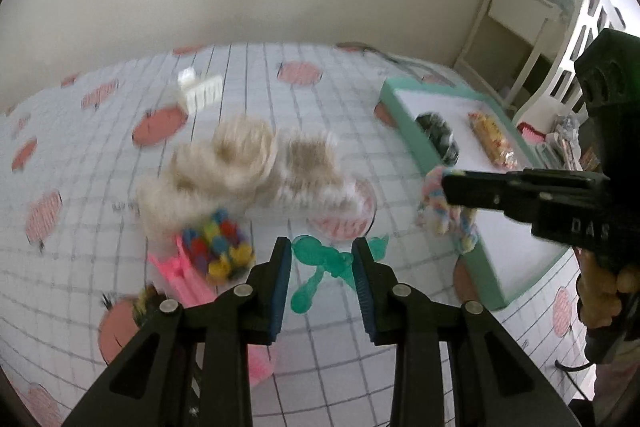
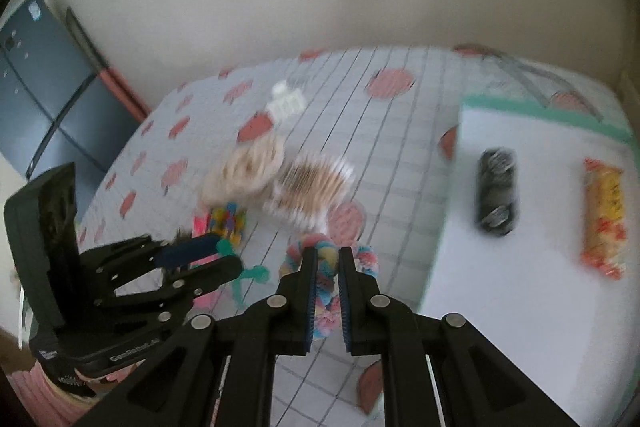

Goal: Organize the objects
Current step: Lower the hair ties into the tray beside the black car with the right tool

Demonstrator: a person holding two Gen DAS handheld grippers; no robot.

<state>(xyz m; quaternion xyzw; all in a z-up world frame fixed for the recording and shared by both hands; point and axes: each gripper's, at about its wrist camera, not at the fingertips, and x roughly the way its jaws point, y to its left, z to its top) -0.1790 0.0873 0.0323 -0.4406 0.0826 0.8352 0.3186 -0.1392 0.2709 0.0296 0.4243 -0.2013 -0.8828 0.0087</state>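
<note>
Your right hand-held gripper [image 2: 325, 269] has its jaws closed on a pastel braided rope toy [image 2: 326, 259], which hangs between the pads above the gridded tablecloth [image 1: 100, 155], just short of the near-left edge of the green-rimmed tray [image 1: 404, 115]. Carry it across over the white floor of the tray before you let go. The tray already holds a dark roll [image 2: 498, 193] and a yellow-and-orange snack packet [image 2: 604, 215], so aim for the bare area nearer to you, clear of both. Keep the toy high enough that its dangling loops do not catch the rim, then lower it until the rope rests on the tray and open the jaws fully; a soft braid can cling to ribbed pads, so lift straight up after release.

Your left hand-held gripper [image 1: 320, 263] is open and holds nothing, its pads either side of a green plastic clip [image 1: 324, 263] lying on the cloth. It looks like the next thing to take: centre the jaws on its thickest part. Beside it lie a pink comb [image 1: 188, 275], a cluster of coloured pompoms [image 1: 218, 247] and two fluffy beige scrunchies [image 1: 240, 155], blurred here; avoid sweeping them.
</note>
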